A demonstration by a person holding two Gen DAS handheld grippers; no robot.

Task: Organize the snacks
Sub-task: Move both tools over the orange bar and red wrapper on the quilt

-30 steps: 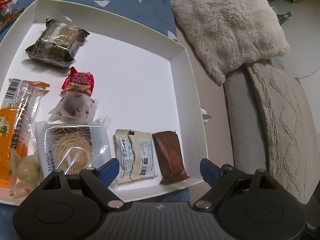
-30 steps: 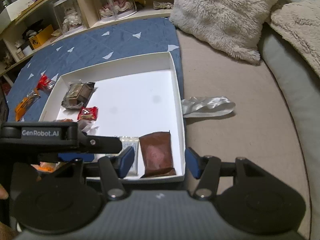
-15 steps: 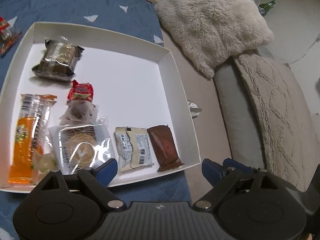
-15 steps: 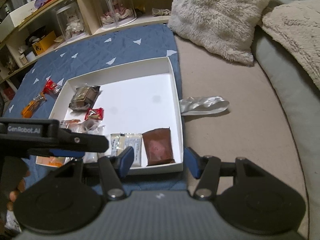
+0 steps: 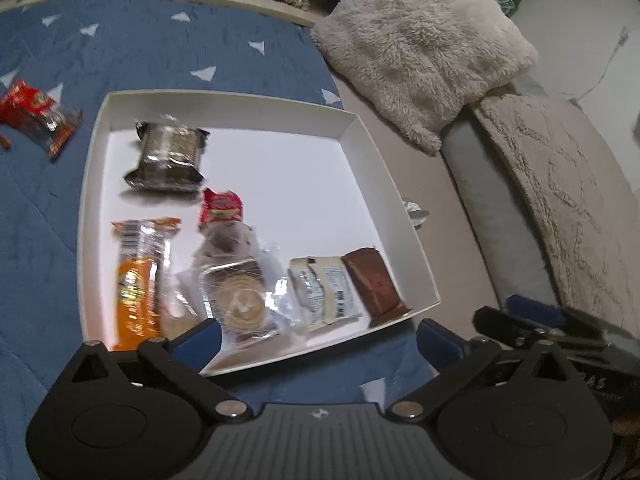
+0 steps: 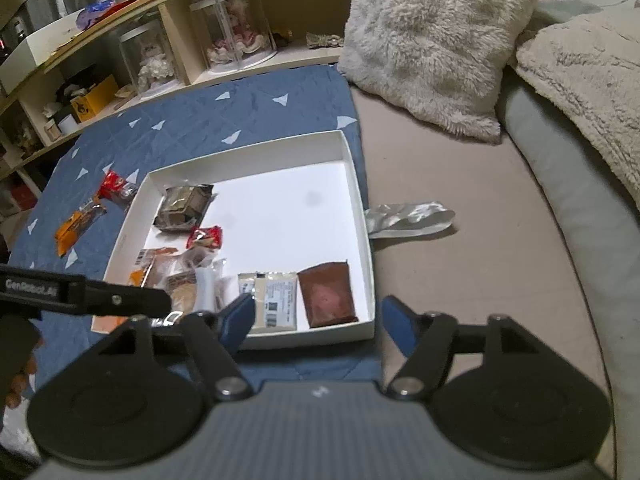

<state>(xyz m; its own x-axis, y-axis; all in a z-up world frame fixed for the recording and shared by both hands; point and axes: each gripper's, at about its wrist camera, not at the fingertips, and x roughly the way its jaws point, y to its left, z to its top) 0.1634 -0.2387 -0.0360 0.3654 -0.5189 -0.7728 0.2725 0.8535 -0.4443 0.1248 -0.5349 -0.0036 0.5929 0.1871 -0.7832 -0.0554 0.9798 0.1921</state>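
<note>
On the blue quilt (image 6: 256,108), a white tray (image 5: 394,200) holds most of the snacks. Along its near edge lie a brown bar (image 5: 374,286), a white packet (image 5: 326,292) touching it on the left, a clear-wrapped round cake (image 5: 242,300), and an orange pack (image 5: 138,280) nearest the left wall. Behind the cake sit a small pale wrapped sweet (image 5: 228,238) and a red candy (image 5: 222,204), one against the other. A dark wrapped cake (image 5: 170,154) rests alone toward the far left corner. Outside the tray, on the quilt to its left, lie a red packet (image 6: 114,186) and an orange packet (image 6: 78,224), near each other. A silver wrapper (image 6: 408,218) lies on the beige cushion just beside the tray's right wall.

Both grippers hover over the tray's near edge, empty. The left gripper (image 5: 318,338) has its jaws spread wide; the right gripper (image 6: 318,316) is likewise spread apart, above the white packet and brown bar. A fluffy pillow (image 6: 432,36) leans at the back right, well apart from the tray.
</note>
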